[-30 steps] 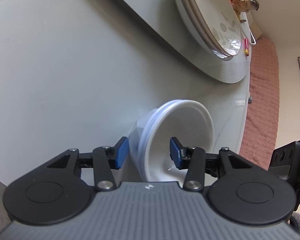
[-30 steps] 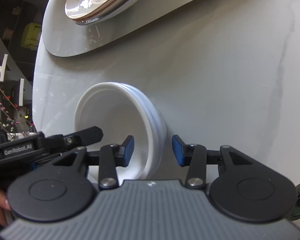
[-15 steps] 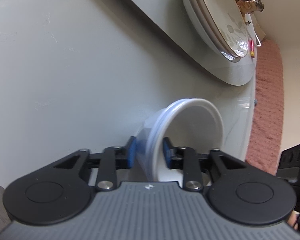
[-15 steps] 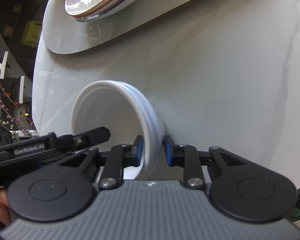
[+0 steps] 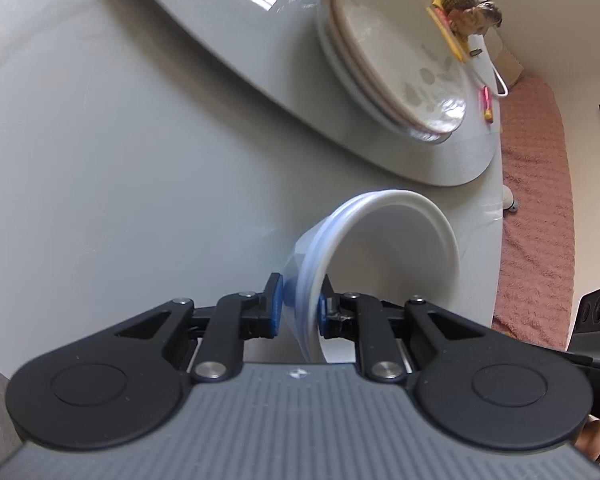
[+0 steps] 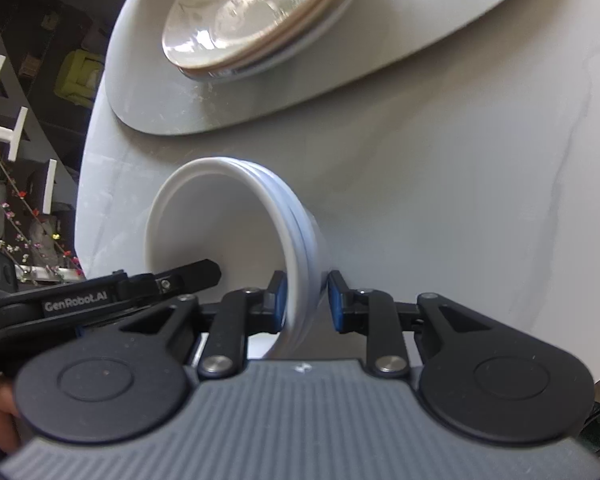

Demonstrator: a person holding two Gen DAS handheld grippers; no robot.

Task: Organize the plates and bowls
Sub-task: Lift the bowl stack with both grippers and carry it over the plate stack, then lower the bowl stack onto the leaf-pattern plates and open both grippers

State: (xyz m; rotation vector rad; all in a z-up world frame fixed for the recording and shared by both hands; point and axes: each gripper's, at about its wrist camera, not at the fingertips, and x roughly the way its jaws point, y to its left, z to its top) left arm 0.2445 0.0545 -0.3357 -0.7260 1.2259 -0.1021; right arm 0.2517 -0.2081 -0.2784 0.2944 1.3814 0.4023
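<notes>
I see a grey table (image 5: 100,168) with faint marbled veins; a raised oval grey turntable (image 5: 440,160) sits on it; a pink rug (image 5: 536,208) lies beyond the table edge; a brown figurine (image 5: 466,16) stands at the far rim; dark shelving (image 6: 32,80) with white brackets fills 1 side.

Only one legible marking: "GenRobot.AI", white letters on the black side of the left gripper (image 6: 112,300), seen from the right wrist view where that gripper reaches into frame from the left. A small pale emblem sits at the front edge of each grey ribbed camera housing (image 5: 298,374), too small to read as text. The stacked plates (image 5: 400,68) carry a faint grey leaf pattern, no lettering. No readable numbers or signs elsewhere.
</notes>
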